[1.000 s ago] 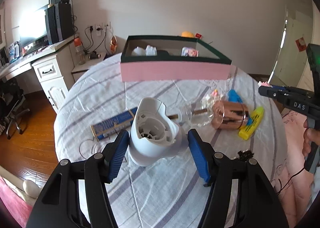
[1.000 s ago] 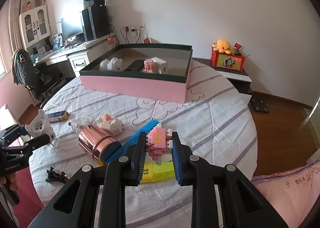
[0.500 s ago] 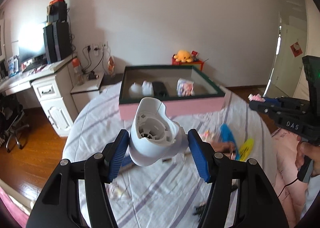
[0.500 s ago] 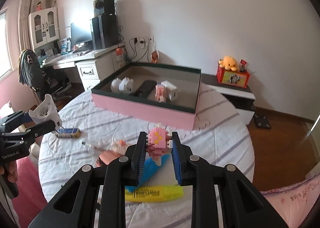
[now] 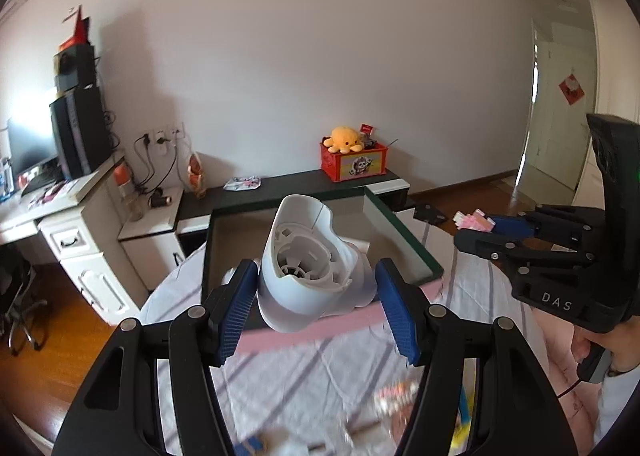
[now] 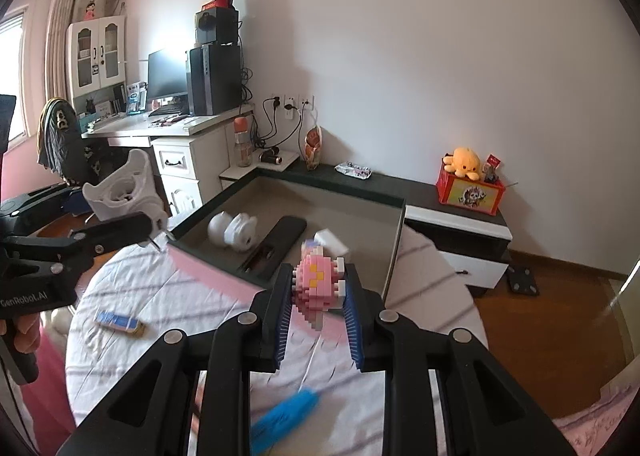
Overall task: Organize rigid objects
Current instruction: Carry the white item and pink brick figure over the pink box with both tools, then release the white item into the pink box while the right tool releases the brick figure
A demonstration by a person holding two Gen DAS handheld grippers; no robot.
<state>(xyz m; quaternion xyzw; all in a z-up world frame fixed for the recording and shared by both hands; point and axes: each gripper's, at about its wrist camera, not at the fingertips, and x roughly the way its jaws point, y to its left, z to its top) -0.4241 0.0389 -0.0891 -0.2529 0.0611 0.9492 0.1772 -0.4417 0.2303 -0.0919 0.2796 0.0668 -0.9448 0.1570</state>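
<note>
The left gripper (image 5: 316, 296) fills the lower half of its own view, its blue pads (image 5: 239, 306) pressed on either flank of a white plastic housing (image 5: 310, 276), jaws about half spread. In the right wrist view it juts in from the left edge, a hand (image 6: 22, 336) wrapped round its grip at lower left. The right gripper (image 6: 318, 312) sits at bottom centre of its view, jaws narrow, clamped on a pink block figure (image 6: 318, 286). From the left wrist camera it reaches in from the right edge (fingers pointing toward frame left), with a hand (image 5: 612, 348) on its handle at lower right.
</note>
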